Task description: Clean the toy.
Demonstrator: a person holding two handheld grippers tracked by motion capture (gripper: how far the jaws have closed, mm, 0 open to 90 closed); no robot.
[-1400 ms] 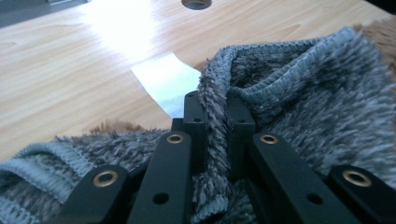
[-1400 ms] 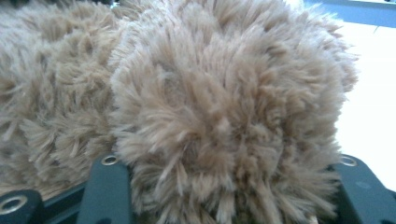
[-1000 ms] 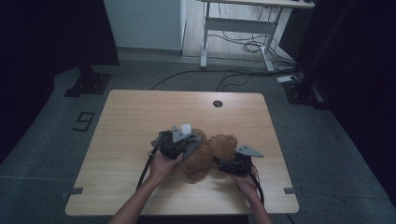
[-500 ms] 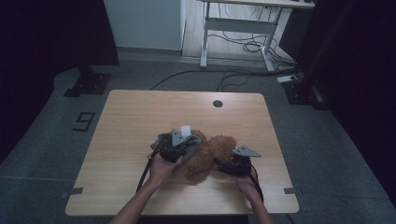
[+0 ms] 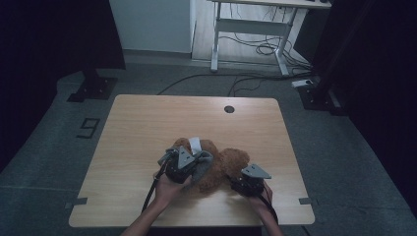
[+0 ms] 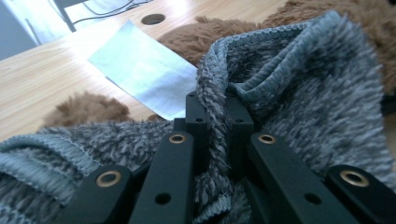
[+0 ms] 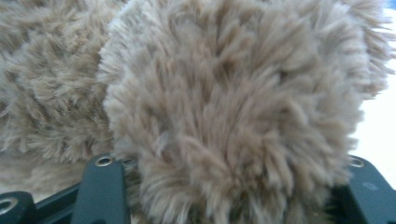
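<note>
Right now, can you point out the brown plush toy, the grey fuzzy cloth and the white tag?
brown plush toy (image 5: 235, 161), high view, on its furry right part.
grey fuzzy cloth (image 6: 299, 93), left gripper view, on the pile right of the jaws.
white tag (image 6: 142, 67), left gripper view, on its flat middle.

On the desk (image 5: 147, 123), a plush toy (image 5: 231, 164) lies in the near half, a little right of the middle. A fleece cloth (image 5: 201, 164) lies over the toy's left part, and a paper tag (image 5: 195, 144) sticks out just behind the cloth, toward the far edge. The left claw (image 5: 189, 164) sits on the cloth at the toy's left side, with a fold of the cloth (image 6: 215, 126) pinched between its jaws. The right claw (image 5: 236, 182) is at the toy's near right side, its jaws set around a lobe of the plush toy (image 7: 233, 121). A round hole (image 5: 229, 109) lies in the desk near the far edge, well behind the toy. Beyond the desk a second desk frame (image 5: 251, 29) stands on the floor, with cables (image 5: 260, 49) under it.
</note>
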